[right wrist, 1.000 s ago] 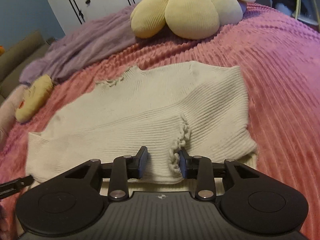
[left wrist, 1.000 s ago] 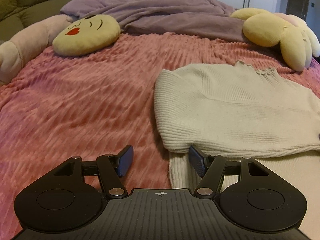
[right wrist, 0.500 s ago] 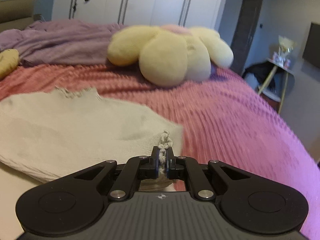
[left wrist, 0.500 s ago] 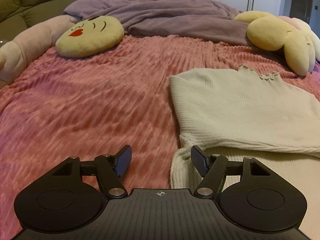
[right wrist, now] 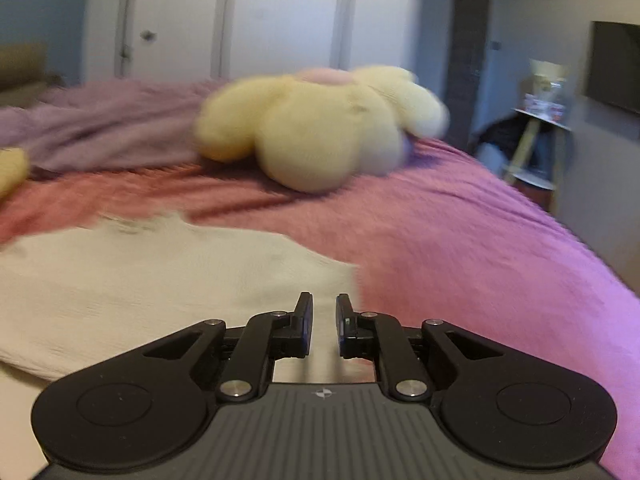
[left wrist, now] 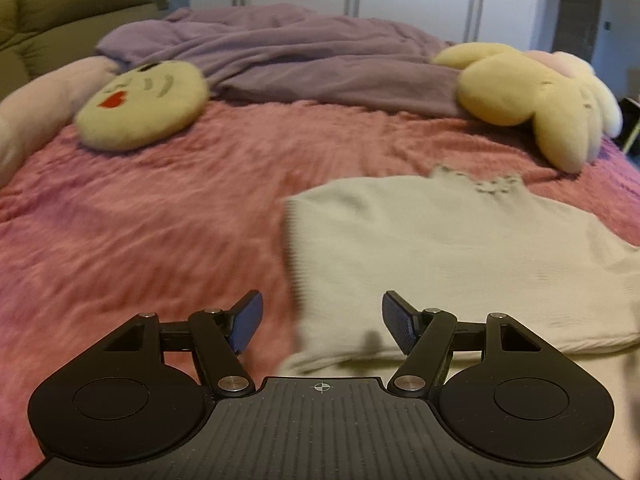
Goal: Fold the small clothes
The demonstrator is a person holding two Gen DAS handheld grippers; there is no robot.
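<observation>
Bedroom in dim light: white wardrobe doors (right wrist: 248, 28) behind the bed, olive sofa (left wrist: 72, 28) at left, dark door (right wrist: 468, 60), possibly a wall-mounted screen (right wrist: 614, 66) at right.

From my left tongs, the sweater (left wrist: 460, 264) runs off the right edge, so I can't see its far sleeve, and its near hem is hidden behind the tool's black body. Its left edge is smeared. From my right tongs, the flower cushion (right wrist: 320, 128) beyond the sweater is blurred, and the clutter on the side table (right wrist: 540, 120) is too small to tell.
</observation>
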